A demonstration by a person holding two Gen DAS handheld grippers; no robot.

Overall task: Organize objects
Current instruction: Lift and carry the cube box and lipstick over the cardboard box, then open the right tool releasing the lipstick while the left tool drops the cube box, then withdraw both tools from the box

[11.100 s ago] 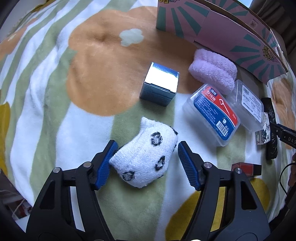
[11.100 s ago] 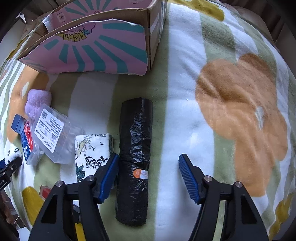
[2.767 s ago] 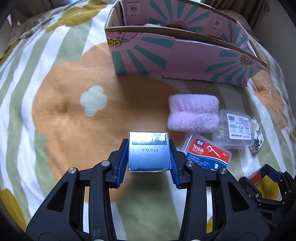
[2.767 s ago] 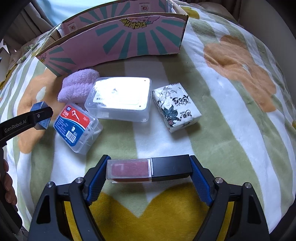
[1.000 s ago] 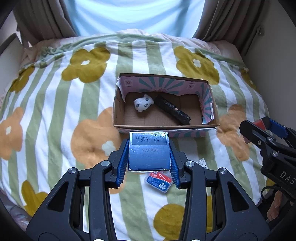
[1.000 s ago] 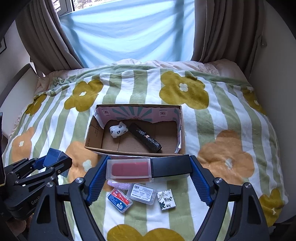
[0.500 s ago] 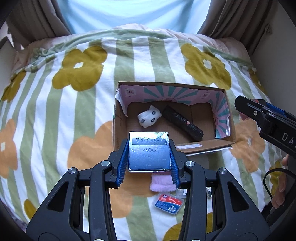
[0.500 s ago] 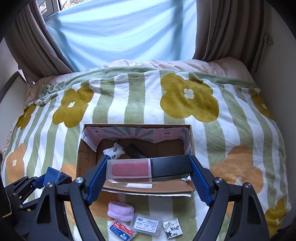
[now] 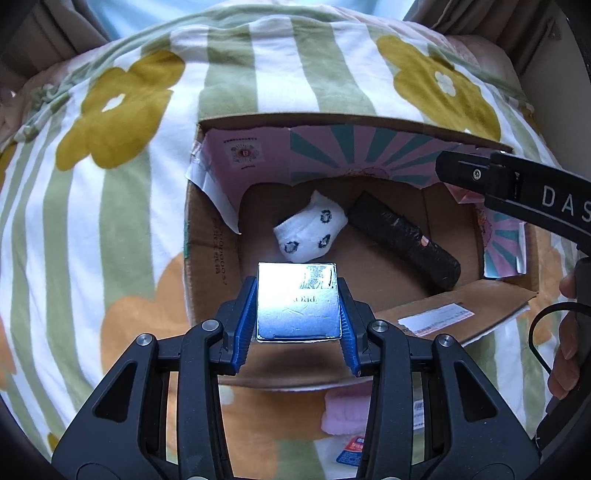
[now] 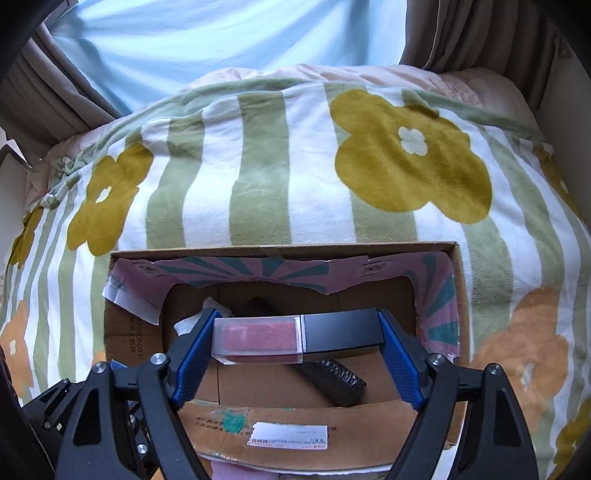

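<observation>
My left gripper (image 9: 298,308) is shut on a shiny blue box (image 9: 298,301) and holds it over the near left part of the open cardboard box (image 9: 210,258). Inside that box lie a white spotted sock (image 9: 312,230) and a black roll (image 9: 404,240). My right gripper (image 10: 297,338) is shut on a pink tube with a black cap (image 10: 295,336), held crosswise above the cardboard box (image 10: 133,332). Below it the black roll (image 10: 332,380) shows; the white sock (image 10: 188,323) peeks out at the left.
The cardboard box sits on a bed with a striped flower blanket (image 10: 258,166). In front of the box lie a pink towel roll (image 9: 345,411) and a blue and red packet (image 9: 351,452). A hand (image 9: 567,354) holds the other gripper at the right. Curtains (image 10: 461,33) stand behind.
Both grippers have moved forward and down toward the cardboard box, each still holding its object. The box now fills much more of both views.
</observation>
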